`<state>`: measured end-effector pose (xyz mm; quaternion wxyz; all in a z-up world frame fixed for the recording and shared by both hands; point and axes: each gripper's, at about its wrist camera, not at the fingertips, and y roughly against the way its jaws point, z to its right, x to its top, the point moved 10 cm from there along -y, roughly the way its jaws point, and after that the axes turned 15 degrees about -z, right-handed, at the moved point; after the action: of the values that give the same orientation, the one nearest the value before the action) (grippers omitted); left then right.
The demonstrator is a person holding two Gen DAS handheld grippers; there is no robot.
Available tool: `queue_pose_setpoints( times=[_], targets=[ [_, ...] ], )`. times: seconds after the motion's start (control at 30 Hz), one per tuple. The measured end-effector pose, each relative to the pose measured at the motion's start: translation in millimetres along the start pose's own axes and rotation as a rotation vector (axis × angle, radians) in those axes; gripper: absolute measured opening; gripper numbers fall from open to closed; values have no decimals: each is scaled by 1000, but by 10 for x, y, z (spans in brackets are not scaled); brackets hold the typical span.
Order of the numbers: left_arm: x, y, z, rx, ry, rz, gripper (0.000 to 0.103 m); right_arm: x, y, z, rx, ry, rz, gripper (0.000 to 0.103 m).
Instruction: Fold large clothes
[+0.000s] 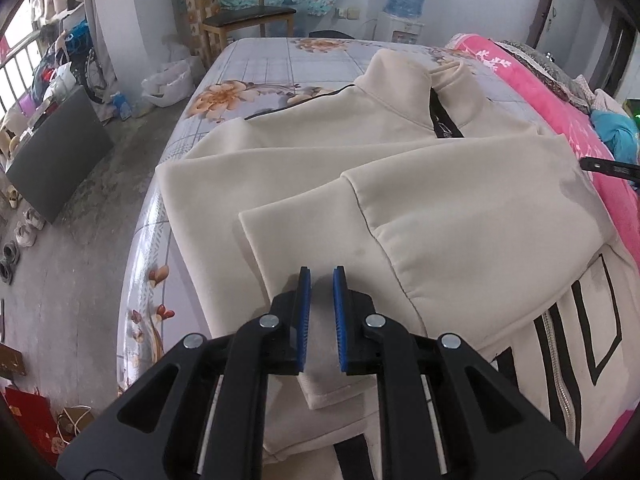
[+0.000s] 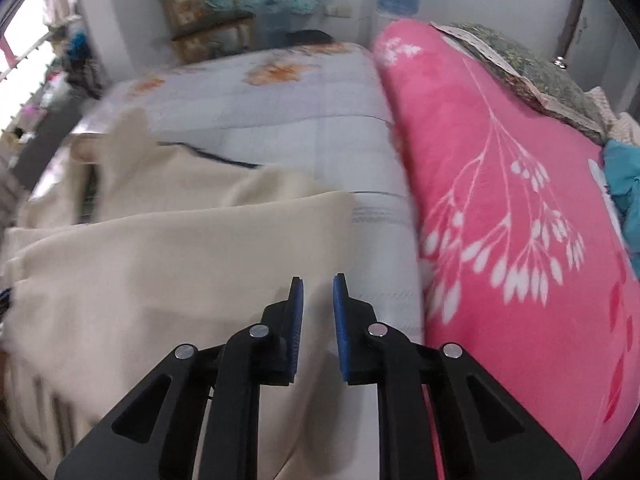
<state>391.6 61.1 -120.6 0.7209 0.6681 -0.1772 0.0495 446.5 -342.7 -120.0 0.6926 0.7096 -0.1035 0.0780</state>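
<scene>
A large cream zip jacket with black trim lies spread on the bed, both sleeves folded across its body. My left gripper is open and empty, its blue pads above the left sleeve's cuff end. The tip of the other gripper shows at the right edge of the left wrist view. In the blurred right wrist view the jacket fills the left half. My right gripper is open and empty above the jacket's right edge, next to the bare sheet.
The bed has a grey floral sheet. A pink quilt is heaped along its right side, with a teal cloth beyond. A wooden chair and a water dispenser stand behind. Shoes and clutter lie on the floor at left.
</scene>
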Motion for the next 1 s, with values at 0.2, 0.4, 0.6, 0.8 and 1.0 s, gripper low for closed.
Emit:
queue_pose_setpoints(
  times=[0.2, 0.4, 0.6, 0.8, 1.0],
  targets=[
    [-7, 4, -16, -10, 4, 6, 11, -708, 233, -464, 39, 232, -4, 28],
    [-41, 89, -46, -18, 34, -20, 23, -961, 52, -370, -58, 154, -57, 30],
    [-416, 739, -10, -13, 0, 65, 59, -1399, 642, -637, -30, 99, 61, 54],
    [-1190, 1072, 329, -31, -60, 60, 82, -2172, 775, -985, 83, 20, 57, 71],
    [-1903, 885, 700, 19, -92, 26, 87, -2725, 681, -1280, 48, 8, 51, 83]
  ],
)
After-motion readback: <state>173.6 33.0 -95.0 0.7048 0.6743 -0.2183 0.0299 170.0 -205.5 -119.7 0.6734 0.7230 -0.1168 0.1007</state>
